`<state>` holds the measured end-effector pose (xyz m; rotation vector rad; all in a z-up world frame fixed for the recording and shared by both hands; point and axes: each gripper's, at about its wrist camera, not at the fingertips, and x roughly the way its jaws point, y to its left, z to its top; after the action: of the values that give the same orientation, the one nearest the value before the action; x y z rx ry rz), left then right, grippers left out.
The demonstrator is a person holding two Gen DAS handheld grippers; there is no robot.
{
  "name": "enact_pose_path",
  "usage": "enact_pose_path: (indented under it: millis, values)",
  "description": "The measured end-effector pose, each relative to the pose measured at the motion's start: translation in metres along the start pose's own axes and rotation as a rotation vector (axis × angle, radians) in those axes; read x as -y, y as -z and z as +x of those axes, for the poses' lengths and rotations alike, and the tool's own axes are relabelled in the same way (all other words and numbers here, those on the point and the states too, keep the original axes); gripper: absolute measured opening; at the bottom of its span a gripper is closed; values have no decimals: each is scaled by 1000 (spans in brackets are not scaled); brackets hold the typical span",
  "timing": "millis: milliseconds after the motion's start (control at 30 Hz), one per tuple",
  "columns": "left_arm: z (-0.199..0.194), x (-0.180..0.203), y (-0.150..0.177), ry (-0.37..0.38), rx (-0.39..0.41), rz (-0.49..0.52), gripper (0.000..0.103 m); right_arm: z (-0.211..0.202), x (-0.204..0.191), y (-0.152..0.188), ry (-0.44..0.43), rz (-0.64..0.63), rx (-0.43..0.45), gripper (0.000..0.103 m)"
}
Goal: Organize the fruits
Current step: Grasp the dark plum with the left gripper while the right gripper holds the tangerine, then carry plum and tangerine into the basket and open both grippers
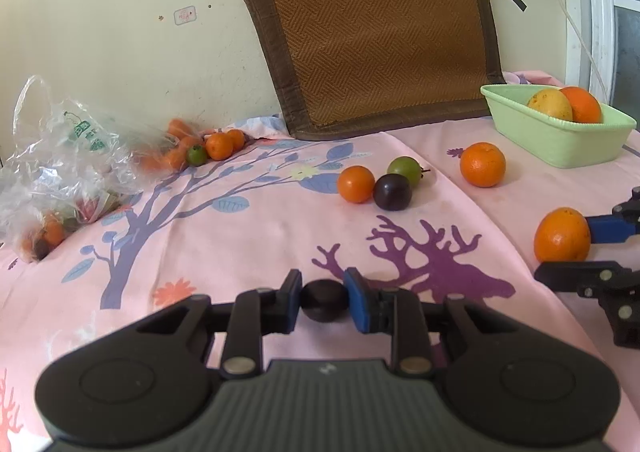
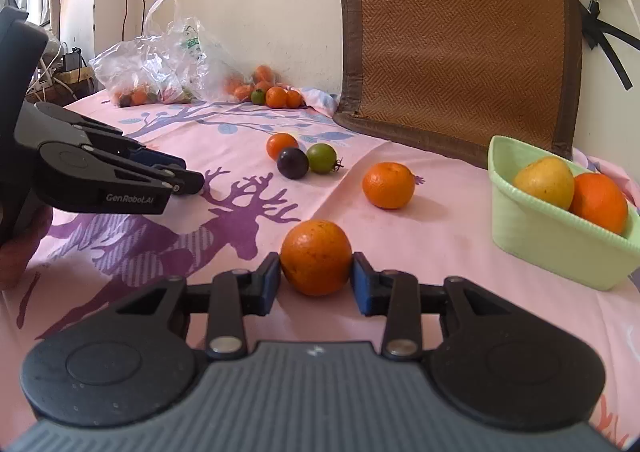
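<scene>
Right gripper (image 2: pixel 316 278) clamping orange (image 2: pixel 316 257), low over pink cloth. Green basket (image 2: pixel 560 252) lying ahead-right of it, near; right hand nearer basket. Left gripper (image 1: pixel 323 300) pinching dark plum (image 1: pixel 323 299), sitting further left of basket.

Both views look forward and slightly down, close over the pink cloth (image 1: pixel 248 236), toward the wall. The left wrist view stands left of the right one; both share the green basket (image 1: pixel 560 140) and woven mat (image 2: pixel 460 48).
</scene>
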<state>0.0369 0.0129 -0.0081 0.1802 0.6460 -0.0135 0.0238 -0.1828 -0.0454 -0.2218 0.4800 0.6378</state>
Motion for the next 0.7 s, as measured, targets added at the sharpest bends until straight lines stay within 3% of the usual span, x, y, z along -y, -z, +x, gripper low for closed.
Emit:
enact_pose_path:
  millis: [233,433,533,700]
  values:
    - [-11,1,8,-24,5,15,38,0,2,0,-5,10,-2,41]
    - [-20,6,14,-34,16,35,36,-1,1,0,3,15,0,46]
    - [-21,7,15,-35,25,43,25,-1,2,0,2,18,0,46]
    - [-21,4,11,-13,19,4,23,-4,-1,1,-2,-1,13,40]
